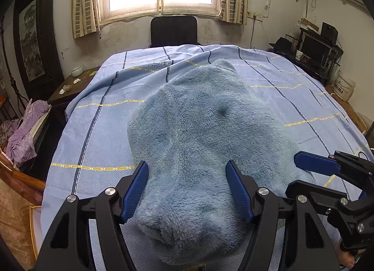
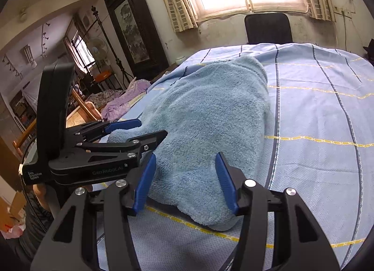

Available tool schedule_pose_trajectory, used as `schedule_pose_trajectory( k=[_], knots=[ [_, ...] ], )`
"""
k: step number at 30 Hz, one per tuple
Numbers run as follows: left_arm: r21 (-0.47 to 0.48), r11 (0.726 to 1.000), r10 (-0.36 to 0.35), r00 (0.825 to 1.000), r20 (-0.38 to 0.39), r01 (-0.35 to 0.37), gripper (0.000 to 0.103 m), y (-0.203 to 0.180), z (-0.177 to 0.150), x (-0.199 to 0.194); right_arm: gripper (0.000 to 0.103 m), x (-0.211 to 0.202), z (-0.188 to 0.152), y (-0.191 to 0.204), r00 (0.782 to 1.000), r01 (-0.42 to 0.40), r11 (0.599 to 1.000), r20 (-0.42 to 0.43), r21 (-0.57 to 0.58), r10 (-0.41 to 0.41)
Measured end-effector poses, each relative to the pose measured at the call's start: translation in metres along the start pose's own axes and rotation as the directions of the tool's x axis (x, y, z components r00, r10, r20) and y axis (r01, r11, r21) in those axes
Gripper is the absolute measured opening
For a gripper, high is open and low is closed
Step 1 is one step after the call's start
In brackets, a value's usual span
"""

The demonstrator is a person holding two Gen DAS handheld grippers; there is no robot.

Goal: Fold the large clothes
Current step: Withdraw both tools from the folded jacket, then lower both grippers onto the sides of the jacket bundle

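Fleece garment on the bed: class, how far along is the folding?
Done: the blue fleece garment lies gathered into a long bundle on the striped sheet. In hand: nothing; left gripper and right gripper straddle its near end, open. Left: likely further folds.

Light-blue fleece garment lies folded into a thick, rumpled, elongated bundle on the blue striped bedsheet, long axis running toward the window, near end rounded and doubled over at the bed's near edge.
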State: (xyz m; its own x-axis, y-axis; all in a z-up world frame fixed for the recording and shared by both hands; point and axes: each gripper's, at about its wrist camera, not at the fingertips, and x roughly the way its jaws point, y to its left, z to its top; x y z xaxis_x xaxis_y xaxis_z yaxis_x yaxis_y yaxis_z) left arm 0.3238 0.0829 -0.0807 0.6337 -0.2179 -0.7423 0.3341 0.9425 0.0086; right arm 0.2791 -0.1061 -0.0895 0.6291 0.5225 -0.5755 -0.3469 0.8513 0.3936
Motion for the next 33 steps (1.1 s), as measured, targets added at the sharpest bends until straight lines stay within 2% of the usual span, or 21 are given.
schedule_pose_trajectory(
  k=[6,9,13,18,22,26,33],
  knots=[
    [-0.007,1.0,0.02,0.999,0.025,-0.02,0.069,0.001,0.001,-0.005,0.052,-0.007,0.003,-0.005,0.999,0.024,1.0,0.024,0.017,-0.024],
    [-0.033,0.999,0.044,0.998,0.042,-0.043,0.069,0.007,0.002,-0.007,0.052,-0.009,0.009,-0.009,0.999,0.045,0.998,0.029,0.043,-0.047],
    [-0.09,0.995,0.043,0.999,0.025,-0.041,0.069,0.022,0.005,-0.002,0.052,-0.007,0.025,-0.015,0.998,0.055,0.997,0.006,0.055,-0.055],
    [-0.144,0.989,0.026,1.0,0.013,-0.024,0.072,0.036,0.008,0.002,0.04,0.004,0.048,-0.015,0.997,0.072,0.997,-0.013,0.034,-0.071],
    [-0.14,0.99,0.032,0.999,-0.01,-0.033,0.076,0.036,0.007,0.011,0.038,0.021,0.056,-0.018,0.997,0.068,0.996,-0.045,0.049,-0.066],
    [-0.122,0.991,0.048,0.998,-0.031,-0.051,0.079,0.033,0.007,0.019,0.037,0.04,0.051,-0.025,0.993,0.083,0.994,-0.09,0.064,-0.077],
    [-0.12,0.991,0.047,0.998,-0.029,-0.05,0.081,0.032,0.005,0.019,0.037,0.042,0.046,-0.034,0.995,0.05,0.995,-0.09,0.082,-0.043]
  ],
)
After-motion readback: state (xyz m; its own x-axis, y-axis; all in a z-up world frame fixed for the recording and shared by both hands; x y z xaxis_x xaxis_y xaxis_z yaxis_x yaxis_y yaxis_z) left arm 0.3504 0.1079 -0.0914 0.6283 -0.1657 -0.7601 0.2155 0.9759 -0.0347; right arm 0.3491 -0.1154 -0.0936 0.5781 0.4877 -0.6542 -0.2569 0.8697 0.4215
